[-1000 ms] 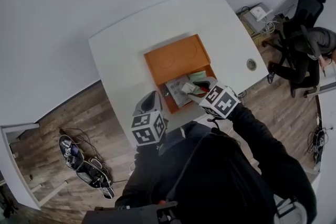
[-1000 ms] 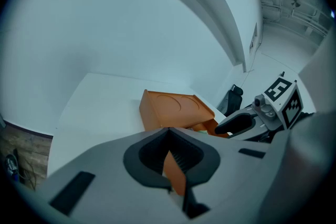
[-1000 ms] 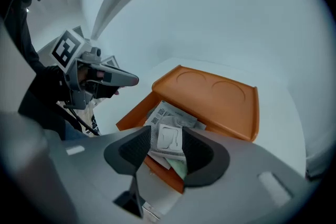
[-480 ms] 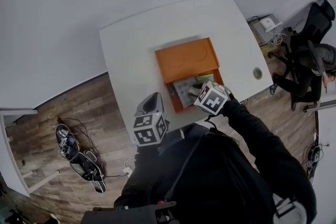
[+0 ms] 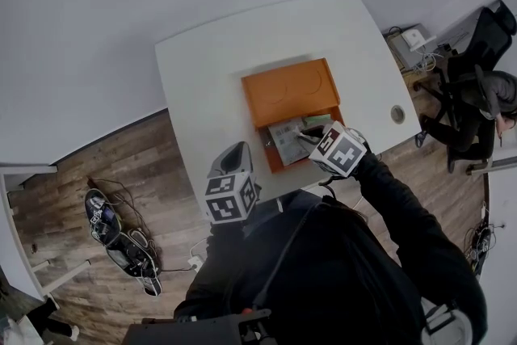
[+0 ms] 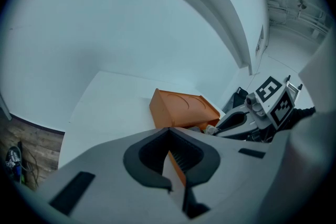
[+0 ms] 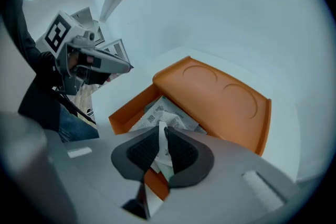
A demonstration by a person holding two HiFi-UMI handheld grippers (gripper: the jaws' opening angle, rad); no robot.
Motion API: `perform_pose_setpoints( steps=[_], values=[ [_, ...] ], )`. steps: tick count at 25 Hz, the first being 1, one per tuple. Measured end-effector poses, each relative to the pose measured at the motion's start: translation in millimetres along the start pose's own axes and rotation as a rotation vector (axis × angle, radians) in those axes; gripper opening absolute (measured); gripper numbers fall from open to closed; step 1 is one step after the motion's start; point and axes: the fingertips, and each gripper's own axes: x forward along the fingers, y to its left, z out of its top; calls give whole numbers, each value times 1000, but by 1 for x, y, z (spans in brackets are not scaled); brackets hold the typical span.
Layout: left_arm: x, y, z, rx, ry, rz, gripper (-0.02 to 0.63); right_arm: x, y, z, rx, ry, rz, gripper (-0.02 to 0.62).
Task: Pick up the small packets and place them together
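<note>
An orange box lies open on the white table, its lid folded back. Several small printed packets fill its tray. My right gripper reaches down into the tray; its jaws have just been closing and are now shut on a white packet, which stands on edge between the pads. My left gripper hovers at the table's near edge, left of the box, its jaws together with nothing in them. The right gripper also shows in the left gripper view.
A round cable grommet sits near the table's right edge. A person sits in an office chair to the right. Cables and shoes lie on the wooden floor at the left.
The right gripper's jaws have gone from wide over the packets to closed on one packet. The left gripper has stayed where it was.
</note>
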Motion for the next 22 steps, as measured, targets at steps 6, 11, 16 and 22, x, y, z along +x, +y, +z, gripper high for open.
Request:
perform_pose_setpoints(
  steps=[6, 11, 16, 22],
  values=[
    [2, -2, 2, -8, -8, -2, -2, -40, -29, 61, 27, -205, -81, 44],
    [2, -3, 1, -13, -6, -1, -2, -37, -56, 112, 19, -276, -121, 44],
    [0, 1, 3, -22, -4, 1, -2, -6, -65, 144, -17, -231, -118, 44],
    [0, 3, 3, -27, -5, 3, -2, 28, -69, 143, -67, -121, -128, 44]
  ],
)
